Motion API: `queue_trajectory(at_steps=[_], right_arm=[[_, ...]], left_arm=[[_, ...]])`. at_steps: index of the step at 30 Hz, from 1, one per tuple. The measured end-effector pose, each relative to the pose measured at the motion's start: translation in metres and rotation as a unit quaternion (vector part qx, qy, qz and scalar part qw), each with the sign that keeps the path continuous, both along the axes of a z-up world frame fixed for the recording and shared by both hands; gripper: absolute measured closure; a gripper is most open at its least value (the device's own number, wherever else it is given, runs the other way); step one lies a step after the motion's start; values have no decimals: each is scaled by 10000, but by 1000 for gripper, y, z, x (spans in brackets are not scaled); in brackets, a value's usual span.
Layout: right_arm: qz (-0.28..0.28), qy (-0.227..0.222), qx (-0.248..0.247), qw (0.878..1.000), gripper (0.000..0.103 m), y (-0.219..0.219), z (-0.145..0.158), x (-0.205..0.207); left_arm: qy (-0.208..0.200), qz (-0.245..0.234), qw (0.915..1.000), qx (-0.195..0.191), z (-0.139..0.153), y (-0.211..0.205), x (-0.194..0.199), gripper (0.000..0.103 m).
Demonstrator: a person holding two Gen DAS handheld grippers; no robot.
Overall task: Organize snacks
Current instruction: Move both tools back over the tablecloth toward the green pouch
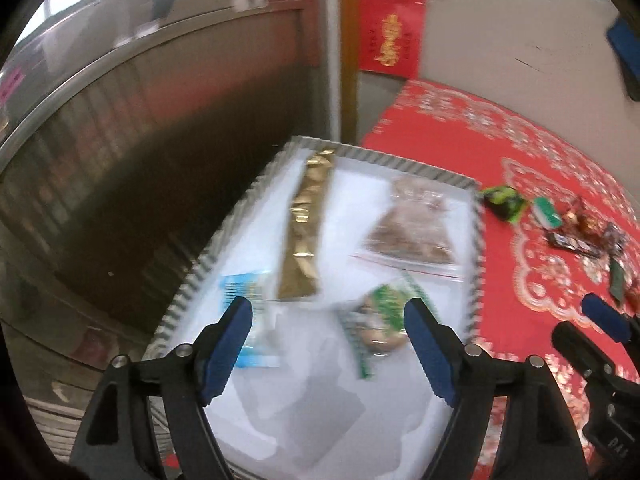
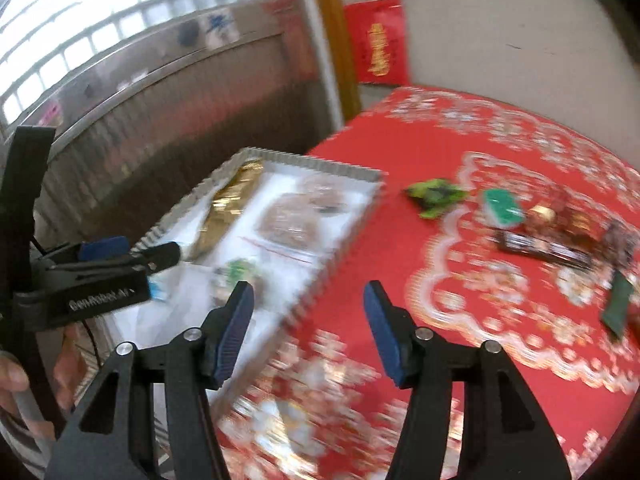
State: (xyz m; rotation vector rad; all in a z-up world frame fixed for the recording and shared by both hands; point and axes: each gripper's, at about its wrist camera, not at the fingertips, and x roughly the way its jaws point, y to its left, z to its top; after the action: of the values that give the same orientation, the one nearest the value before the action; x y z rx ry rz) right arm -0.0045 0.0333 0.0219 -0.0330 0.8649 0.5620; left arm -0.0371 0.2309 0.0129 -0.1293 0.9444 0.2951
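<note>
A white tray with a ribbed silver rim sits at the left edge of a red patterned table. It holds a gold packet, a clear bag of brown snacks, a green-and-white packet and a blue-and-white packet. My left gripper is open and empty above the tray's near part. My right gripper is open and empty over the tray's right rim and the cloth. Loose snacks lie on the table: a green packet, a teal packet and a dark bar.
The red tablecloth covers the table to the right. Several small wrapped snacks lie at the right. A dark slatted wall and metal rail stand left of the tray. Red paper hangings are on the back wall.
</note>
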Motion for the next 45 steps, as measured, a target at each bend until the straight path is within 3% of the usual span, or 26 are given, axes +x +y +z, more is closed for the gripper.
queue_trajectory(at_steps=[12,18,21,25,31,41,45], right_arm=[[-1173,105,-149,9929,41,-138,-7,0],[-1337,136,-154,9908,41,-173,-12,3],[-1353,128,-113,9907,41,-182,-13,3],[-1421,158,31,9897,41,-194,-15,4],[-1470,219,143,9888,41,-202,-17,8],[-1520,361,76,9877,41,-198,-23,17],[-1489,394,-85,9880,41,-189,-24,26]], left_arm=[[182,-813,9965,43,-1,-110,33,21],[397,-964,9941,-297,-6,-140,60,21],[358,-1027,9935,-345,-7,-149,75,21],[593,-1370,9888,-7,-10,-163,106,21],[861,-1656,9823,-151,-24,-159,150,22],[902,-2264,9696,-212,-37,-148,211,22],[1039,-2451,9628,-472,-46,-142,225,22]])
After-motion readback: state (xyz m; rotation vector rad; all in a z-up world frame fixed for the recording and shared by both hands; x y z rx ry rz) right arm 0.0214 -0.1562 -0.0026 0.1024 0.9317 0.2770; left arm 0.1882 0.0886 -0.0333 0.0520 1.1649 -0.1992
